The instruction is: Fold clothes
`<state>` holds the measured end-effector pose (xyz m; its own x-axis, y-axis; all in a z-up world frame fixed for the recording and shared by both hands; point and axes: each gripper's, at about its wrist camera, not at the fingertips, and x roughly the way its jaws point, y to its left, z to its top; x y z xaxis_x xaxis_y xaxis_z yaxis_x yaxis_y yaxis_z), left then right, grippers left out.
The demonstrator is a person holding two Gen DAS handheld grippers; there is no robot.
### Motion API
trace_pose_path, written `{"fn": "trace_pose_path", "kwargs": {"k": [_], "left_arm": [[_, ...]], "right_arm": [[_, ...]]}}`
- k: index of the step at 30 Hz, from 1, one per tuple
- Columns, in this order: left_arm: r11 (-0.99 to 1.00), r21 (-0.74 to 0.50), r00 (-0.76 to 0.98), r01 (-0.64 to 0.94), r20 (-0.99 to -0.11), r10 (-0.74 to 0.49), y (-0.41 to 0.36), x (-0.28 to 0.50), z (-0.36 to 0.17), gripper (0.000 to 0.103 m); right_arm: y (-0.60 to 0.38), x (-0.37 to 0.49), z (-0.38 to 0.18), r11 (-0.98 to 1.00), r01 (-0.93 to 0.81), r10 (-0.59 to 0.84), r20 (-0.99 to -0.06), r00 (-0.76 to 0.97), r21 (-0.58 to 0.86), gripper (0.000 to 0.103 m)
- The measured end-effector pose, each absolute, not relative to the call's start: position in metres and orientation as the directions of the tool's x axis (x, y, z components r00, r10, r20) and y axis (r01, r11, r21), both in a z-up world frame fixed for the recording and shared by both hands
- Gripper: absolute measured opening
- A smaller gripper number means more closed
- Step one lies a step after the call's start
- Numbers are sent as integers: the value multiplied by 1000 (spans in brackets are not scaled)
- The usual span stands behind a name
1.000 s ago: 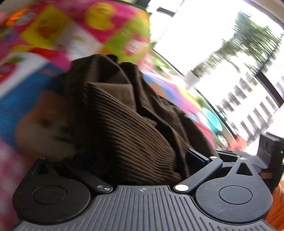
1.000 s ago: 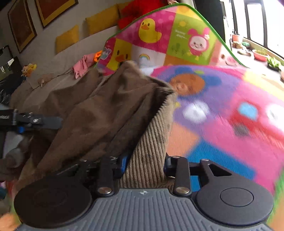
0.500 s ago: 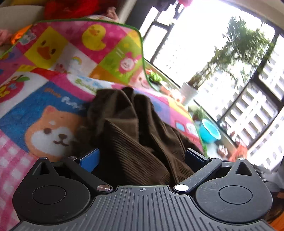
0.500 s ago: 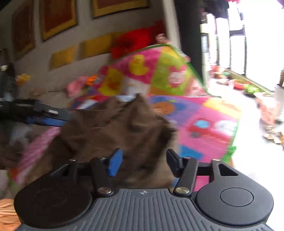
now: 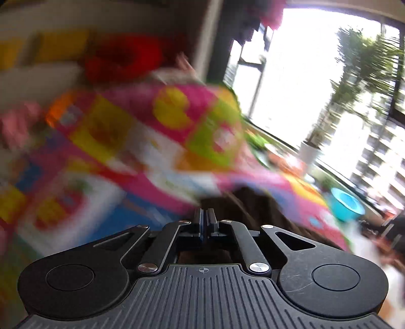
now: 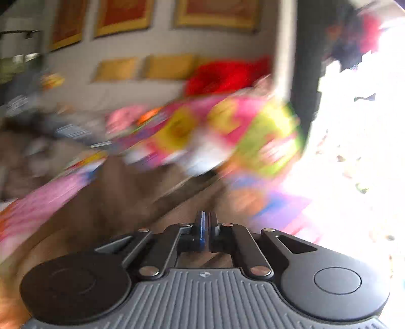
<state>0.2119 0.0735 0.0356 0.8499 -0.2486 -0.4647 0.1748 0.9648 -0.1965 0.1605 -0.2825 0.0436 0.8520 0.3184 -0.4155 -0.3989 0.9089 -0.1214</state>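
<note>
A: Left wrist view: the left gripper [image 5: 205,215] is seen with its jaws pressed together, nothing visibly caught between them. Brown cloth [image 5: 255,212] is seen just beyond and to the right of the tips, lying on the patchwork play mat [image 5: 131,141].

B: And the right wrist view?

A: The right gripper [image 6: 207,217] is likewise shown with jaws brought together. The brown garment [image 6: 108,205] is spread below and to the left of it, over the mat [image 6: 227,134]; whether a thin edge is pinched cannot be told, since the frame is heavily blurred.

B: What else can be made out?

A: A red cushion [image 6: 225,74] and yellow cushions [image 6: 167,67] are seen against the wall behind the mat, with framed pictures [image 6: 215,12] hung above. In the left view a bright window [image 5: 316,83] is shown at right, with a potted plant [image 5: 359,76] and a turquoise bowl [image 5: 346,206] near it.
</note>
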Motion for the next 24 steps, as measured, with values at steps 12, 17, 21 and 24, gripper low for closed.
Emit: {"fn": "trace_pose_path", "kwargs": {"k": [12, 17, 21, 24], "left_arm": [[816, -495, 603, 297, -566, -563, 78, 231, 2, 74], [867, -336, 586, 368, -640, -497, 41, 229, -16, 5], [900, -273, 717, 340, -544, -436, 68, 228, 12, 7], [954, -217, 816, 208, -499, -292, 105, 242, 26, 6]], "right_arm": [[-302, 218, 23, 907, -421, 349, -563, 749, 3, 5], [-295, 206, 24, 885, -462, 410, -565, 717, 55, 55], [-286, 168, 23, 751, -619, 618, -572, 539, 229, 74], [-255, 139, -1, 680, -704, 638, -639, 430, 204, 74]]}}
